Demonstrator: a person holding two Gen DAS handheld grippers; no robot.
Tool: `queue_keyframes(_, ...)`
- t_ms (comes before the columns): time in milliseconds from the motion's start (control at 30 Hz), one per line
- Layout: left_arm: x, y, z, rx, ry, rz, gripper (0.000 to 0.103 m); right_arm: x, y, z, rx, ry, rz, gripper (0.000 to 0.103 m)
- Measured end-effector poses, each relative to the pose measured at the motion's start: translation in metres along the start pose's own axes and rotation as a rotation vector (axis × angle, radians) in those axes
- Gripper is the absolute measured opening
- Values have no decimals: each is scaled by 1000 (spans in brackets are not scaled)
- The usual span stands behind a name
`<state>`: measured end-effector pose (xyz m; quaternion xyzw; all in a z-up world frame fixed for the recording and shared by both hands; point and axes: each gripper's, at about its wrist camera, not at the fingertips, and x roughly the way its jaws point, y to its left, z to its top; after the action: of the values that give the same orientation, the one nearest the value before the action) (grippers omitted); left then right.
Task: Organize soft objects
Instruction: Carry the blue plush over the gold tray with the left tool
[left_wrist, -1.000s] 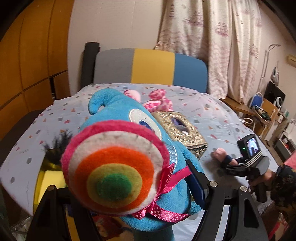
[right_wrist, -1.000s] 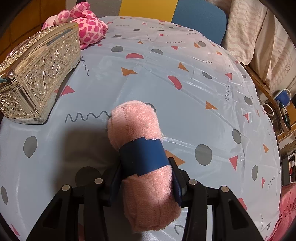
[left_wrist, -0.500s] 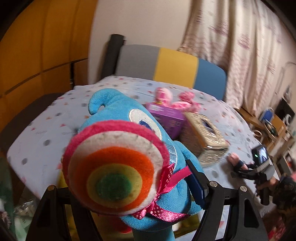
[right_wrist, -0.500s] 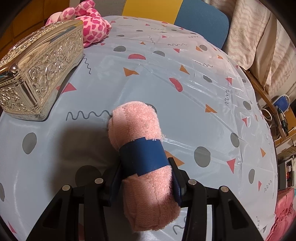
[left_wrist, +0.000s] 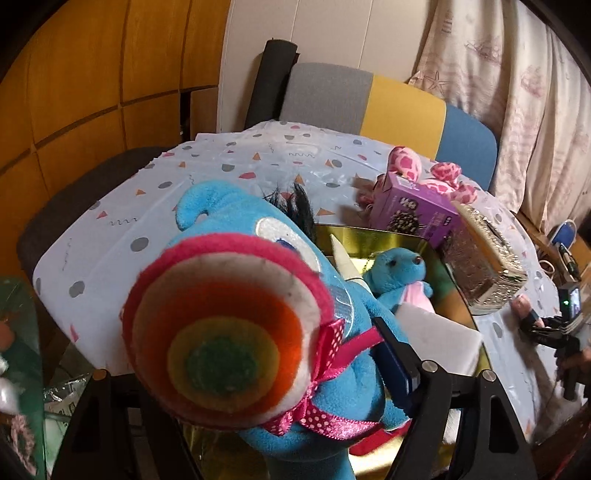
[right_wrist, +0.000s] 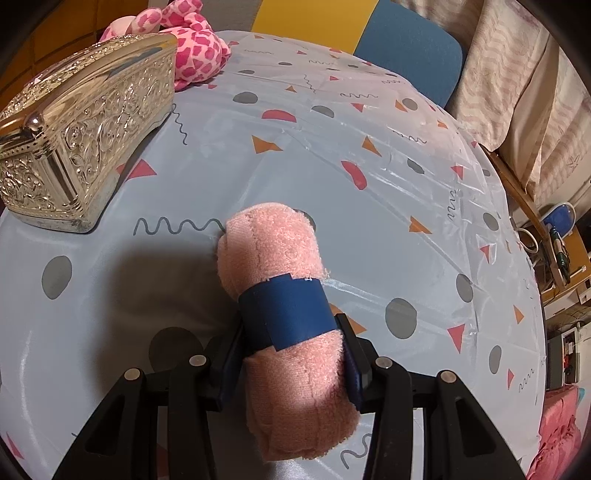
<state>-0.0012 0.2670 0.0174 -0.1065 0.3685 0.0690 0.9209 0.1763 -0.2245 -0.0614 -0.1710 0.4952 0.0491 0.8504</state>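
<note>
Left gripper (left_wrist: 280, 373) grips the blue plush toy (left_wrist: 295, 295), its jaws having just widened a little around it. Since a second ago the toy has travelled over the gold box (left_wrist: 373, 240), where a small blue bear (left_wrist: 399, 273) now shows. Right gripper (right_wrist: 291, 354) stays clamped on the pink towel roll (right_wrist: 284, 332), unmoved on the tablecloth (right_wrist: 369, 184).
</note>
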Motion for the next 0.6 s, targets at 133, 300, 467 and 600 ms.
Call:
queue_keyframes(133, 22, 0, 10, 15, 33, 7, 86, 0, -1, 0, 4, 1, 2, 46)
queue_keyframes(300, 12, 14, 15, -30, 53, 15, 95, 1, -1, 1, 3, 2, 6, 46)
queue_keyframes(467, -10, 24, 15, -70, -6, 11, 102, 1, 0, 1, -5, 1, -3, 46)
queue_keyframes(600, -6, 20, 20, -55, -34, 52, 95, 0, 1, 1, -7, 0, -11, 46)
